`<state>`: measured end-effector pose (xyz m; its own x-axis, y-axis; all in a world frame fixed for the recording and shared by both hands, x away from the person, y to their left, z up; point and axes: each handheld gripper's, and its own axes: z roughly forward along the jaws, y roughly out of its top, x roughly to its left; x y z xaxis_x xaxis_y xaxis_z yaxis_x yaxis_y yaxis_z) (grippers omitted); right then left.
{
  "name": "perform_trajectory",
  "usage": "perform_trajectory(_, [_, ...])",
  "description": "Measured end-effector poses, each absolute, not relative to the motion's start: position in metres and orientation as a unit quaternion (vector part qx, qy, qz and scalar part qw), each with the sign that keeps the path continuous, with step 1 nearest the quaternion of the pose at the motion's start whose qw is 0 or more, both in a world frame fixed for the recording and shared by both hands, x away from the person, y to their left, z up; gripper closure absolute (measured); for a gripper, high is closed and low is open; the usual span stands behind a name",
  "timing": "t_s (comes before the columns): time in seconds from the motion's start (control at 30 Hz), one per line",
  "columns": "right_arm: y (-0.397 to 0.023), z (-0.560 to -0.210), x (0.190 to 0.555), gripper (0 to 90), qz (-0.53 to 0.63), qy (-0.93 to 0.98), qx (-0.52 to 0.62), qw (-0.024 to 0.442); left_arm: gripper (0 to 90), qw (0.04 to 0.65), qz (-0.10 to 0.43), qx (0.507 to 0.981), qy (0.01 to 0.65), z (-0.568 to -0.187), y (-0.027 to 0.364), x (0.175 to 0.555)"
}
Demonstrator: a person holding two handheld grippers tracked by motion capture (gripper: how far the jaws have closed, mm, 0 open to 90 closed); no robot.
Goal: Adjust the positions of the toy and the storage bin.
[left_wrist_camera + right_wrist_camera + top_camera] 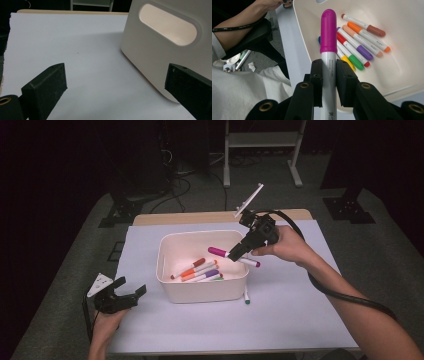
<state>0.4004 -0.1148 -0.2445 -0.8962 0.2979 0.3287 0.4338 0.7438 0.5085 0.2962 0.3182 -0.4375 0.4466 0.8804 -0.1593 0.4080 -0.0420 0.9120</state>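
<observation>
Two tongs: left tongs (134, 292) spread apart, right tongs (329, 75) clamped on one pink-capped marker (328, 37).
Pink marker place: above the white bin (170, 292).
Markers in bin: about seven (359, 37).
Markers on table (280, 320): one green-tipped marker (246, 296), near right of the bin.

Dim room, grey carpeted floor (75, 270); beyond the white-covered wooden table (300, 320), a white metal frame stand (262, 150), black cables (187, 185).
</observation>
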Motion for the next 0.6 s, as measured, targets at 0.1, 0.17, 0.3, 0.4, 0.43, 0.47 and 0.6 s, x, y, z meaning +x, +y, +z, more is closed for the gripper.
perform_trajectory(0.1, [-0.106,-0.244,0.403,75.4,-0.295,-0.93,-0.19,0.113,2.5,0.509,0.234,0.682,0.471,-0.437,0.318,0.296])
perform_trajectory(0.17, [-0.101,-0.244,0.404,75.5,-0.294,-0.931,-0.186,0.115,2.5,0.509,0.234,0.682,0.471,-0.437,0.318,0.296])
perform_trajectory(0.3, [-0.088,-0.246,0.407,75.5,-0.288,-0.934,-0.176,0.116,2.5,0.508,0.233,0.682,0.471,-0.437,0.318,0.297])
perform_trajectory(0.4, [-0.076,-0.251,0.411,75.5,-0.281,-0.937,-0.17,0.121,2.5,0.509,0.233,0.681,0.471,-0.437,0.318,0.297])
perform_trajectory(0.43, [-0.072,-0.252,0.412,75.5,-0.279,-0.938,-0.166,0.124,2.5,0.51,0.233,0.681,0.471,-0.437,0.318,0.297])
perform_trajectory(0.47, [-0.069,-0.254,0.413,75.5,-0.278,-0.938,-0.164,0.127,2.5,0.51,0.233,0.681,0.471,-0.437,0.319,0.297])
perform_trajectory(0.6, [-0.055,-0.261,0.417,75.5,-0.269,-0.942,-0.151,0.133,2.5,0.511,0.233,0.679,0.473,-0.437,0.32,0.297])
